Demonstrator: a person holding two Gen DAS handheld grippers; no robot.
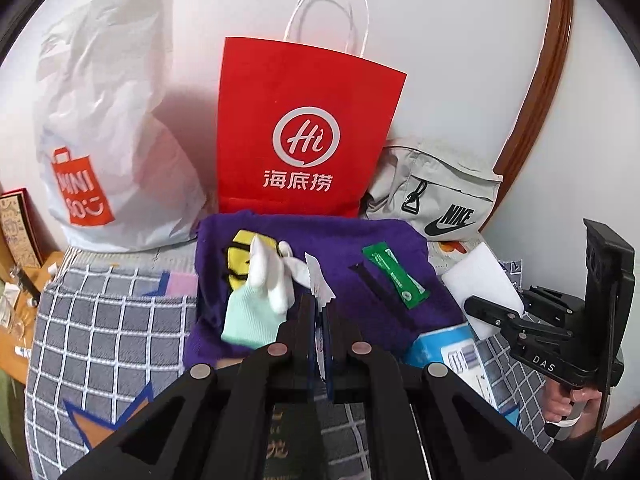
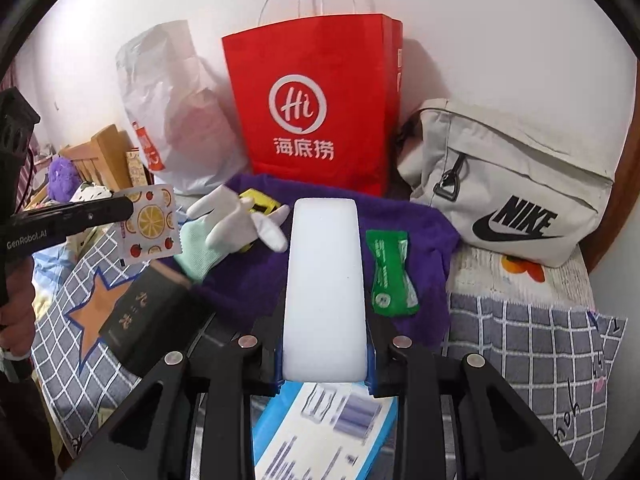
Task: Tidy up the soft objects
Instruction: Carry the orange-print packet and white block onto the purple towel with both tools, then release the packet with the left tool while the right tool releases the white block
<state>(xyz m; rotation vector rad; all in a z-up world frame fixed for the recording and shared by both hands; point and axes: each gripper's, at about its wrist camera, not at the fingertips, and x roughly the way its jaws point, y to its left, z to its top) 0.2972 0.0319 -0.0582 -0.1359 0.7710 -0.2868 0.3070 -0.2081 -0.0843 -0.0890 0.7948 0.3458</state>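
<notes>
My left gripper (image 1: 320, 312) is shut on a thin fruit-patterned sachet (image 1: 319, 280), seen edge-on here and flat in the right wrist view (image 2: 150, 224). My right gripper (image 2: 324, 368) is shut on a white sponge block (image 2: 324, 280) that stands up between its blue pads. Both are held above a purple cloth (image 1: 360, 252) spread on the checked bedding. On the cloth lie a white and mint glove (image 1: 256, 296), a yellow item (image 1: 238, 258) partly under the glove, and a green sachet (image 1: 394, 276). From the left wrist view the right gripper (image 1: 492, 314) is at the far right with the sponge (image 1: 484, 280).
A red paper bag (image 1: 304, 132) stands against the wall behind the cloth, with a white plastic shopping bag (image 1: 112, 140) to its left and a grey Nike bag (image 2: 512, 184) to its right. A black book (image 2: 148, 316) and a blue-and-white box (image 2: 320, 432) lie near the grippers.
</notes>
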